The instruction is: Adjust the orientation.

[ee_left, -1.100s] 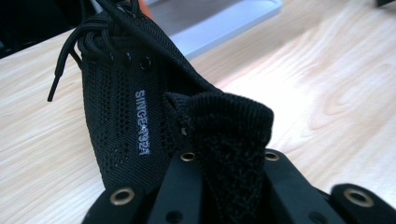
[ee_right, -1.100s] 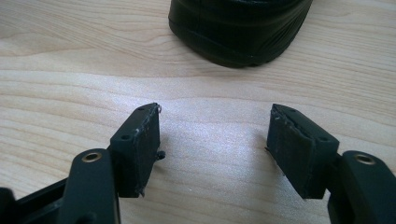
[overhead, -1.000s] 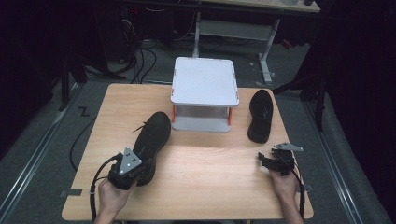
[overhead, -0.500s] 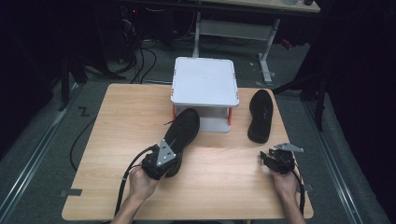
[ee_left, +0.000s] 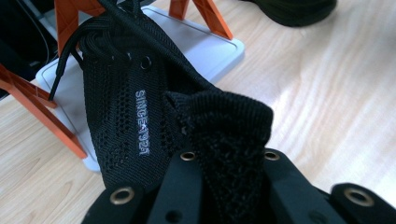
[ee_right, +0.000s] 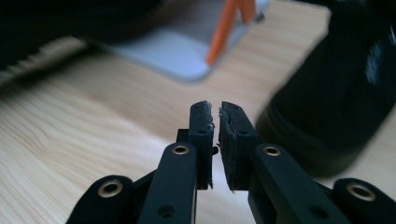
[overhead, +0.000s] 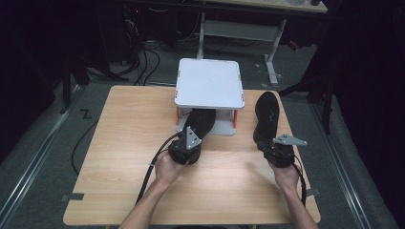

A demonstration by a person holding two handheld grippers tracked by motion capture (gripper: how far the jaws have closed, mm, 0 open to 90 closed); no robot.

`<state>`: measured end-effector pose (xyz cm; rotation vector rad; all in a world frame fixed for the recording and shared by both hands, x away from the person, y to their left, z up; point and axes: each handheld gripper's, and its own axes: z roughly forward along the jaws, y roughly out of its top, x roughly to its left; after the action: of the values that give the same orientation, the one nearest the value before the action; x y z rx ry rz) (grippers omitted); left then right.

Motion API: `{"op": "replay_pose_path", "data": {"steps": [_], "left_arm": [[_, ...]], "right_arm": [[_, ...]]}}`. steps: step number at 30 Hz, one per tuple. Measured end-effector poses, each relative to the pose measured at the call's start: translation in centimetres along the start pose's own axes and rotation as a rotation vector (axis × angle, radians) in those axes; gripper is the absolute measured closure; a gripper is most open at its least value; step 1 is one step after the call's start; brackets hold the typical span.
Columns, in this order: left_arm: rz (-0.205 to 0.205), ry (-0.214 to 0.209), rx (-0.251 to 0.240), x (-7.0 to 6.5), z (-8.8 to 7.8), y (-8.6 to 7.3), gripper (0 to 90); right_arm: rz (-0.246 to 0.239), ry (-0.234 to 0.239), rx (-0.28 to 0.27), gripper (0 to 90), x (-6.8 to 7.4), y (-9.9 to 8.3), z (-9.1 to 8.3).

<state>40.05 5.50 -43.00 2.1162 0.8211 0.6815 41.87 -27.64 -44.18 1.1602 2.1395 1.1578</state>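
Observation:
A black knit shoe [overhead: 198, 126] points its toe under the top of a white two-level rack [overhead: 208, 83] with orange legs. My left gripper [overhead: 187, 145] is shut on the shoe's heel collar [ee_left: 224, 121], and its lower shelf [ee_left: 205, 46] lies just beyond. A second black shoe [overhead: 266, 117] lies on the table to the rack's right. My right gripper [overhead: 277, 151] hovers at that shoe's heel. Its jaws [ee_right: 215, 109] have just been closing and stand shut with nothing between them, the shoe [ee_right: 341, 102] close on the right.
The wooden table [overhead: 119, 157] has bare room on the left and along the front. Black cables [overhead: 148, 174] trail from both grippers toward the person. A metal desk frame [overhead: 239, 28] and floor cables stand beyond the far edge.
My left gripper has carried the shoe rightward and forward from the table's left to the rack, toe under its top. The right gripper has lifted a little toward the second shoe's heel.

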Motion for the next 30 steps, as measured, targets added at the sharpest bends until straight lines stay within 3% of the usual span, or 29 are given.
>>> {"op": "replay_pose_path", "data": {"steps": [2,8,16,22,27,30], "left_arm": [[0.004,0.023,0.005,0.1,0.7,0.2,86.4],[-0.039,0.052,0.032,0.6,2.3,0.1,86.3],[-0.061,0.104,0.056,1.2,3.8,0.6,86.2],[-0.084,0.132,0.070,1.7,4.4,0.4,86.0],[-0.083,0.150,0.077,1.9,4.9,0.2,85.9],[-0.090,0.158,0.075,1.9,5.3,0.3,85.9]], "right_arm": [[-0.015,0.026,-0.017,83.9,0.5,1.4,0.1],[-0.077,0.058,-0.079,84.8,1.7,5.6,0.6],[-0.156,0.019,-0.114,87.0,3.0,11.1,2.3],[-0.150,-0.014,-0.100,87.2,3.3,14.1,4.2],[-0.138,-0.025,-0.047,87.2,3.3,15.2,6.1],[-0.118,-0.024,-0.042,87.6,3.3,15.3,6.9]]}}
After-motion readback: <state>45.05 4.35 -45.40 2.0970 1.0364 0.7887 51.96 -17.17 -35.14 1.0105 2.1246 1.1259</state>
